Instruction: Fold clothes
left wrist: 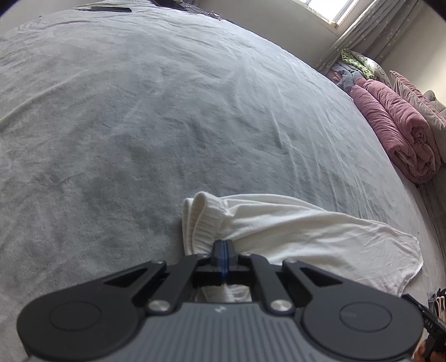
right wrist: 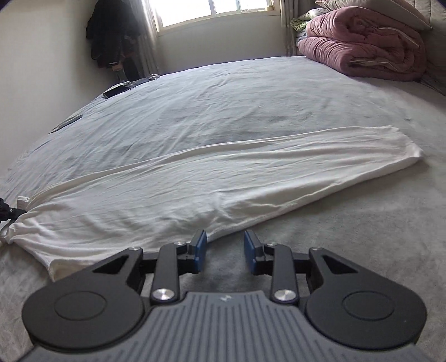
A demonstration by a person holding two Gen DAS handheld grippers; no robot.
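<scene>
Bedroom, big bed (right wrist: 251, 92) under a grey wrinkled sheet, window (right wrist: 211, 11) at the far wall with daylight coming in. Going left to right in my right wrist view: dark clothes (right wrist: 108, 36) hanging in the far left corner, a phone (right wrist: 114, 91) flat on the bed's left edge, then the white garment (right wrist: 195, 181) stretched long across the bed, folded lengthwise into a narrow strip, and a rolled pink quilt (right wrist: 362, 50) with pillows at the far right.

My left tool (left wrist: 223, 250) is pinched tight on the garment's ribbed end (left wrist: 200, 222); that end bunches up at the blue pads, cloth caught between them. The rest of the garment trails off to the right, lying flat on the sheet. In the right wrist view that same tool shows only as a dark bit at the far left edge, at the gathered end.

My right tool (right wrist: 225, 250) has its fingers (right wrist: 200, 250) spread apart, nothing between them, just grey sheet. It sits low just beside the garment's near long edge, left pad right at the hem, whether touching I cannot tell.
</scene>
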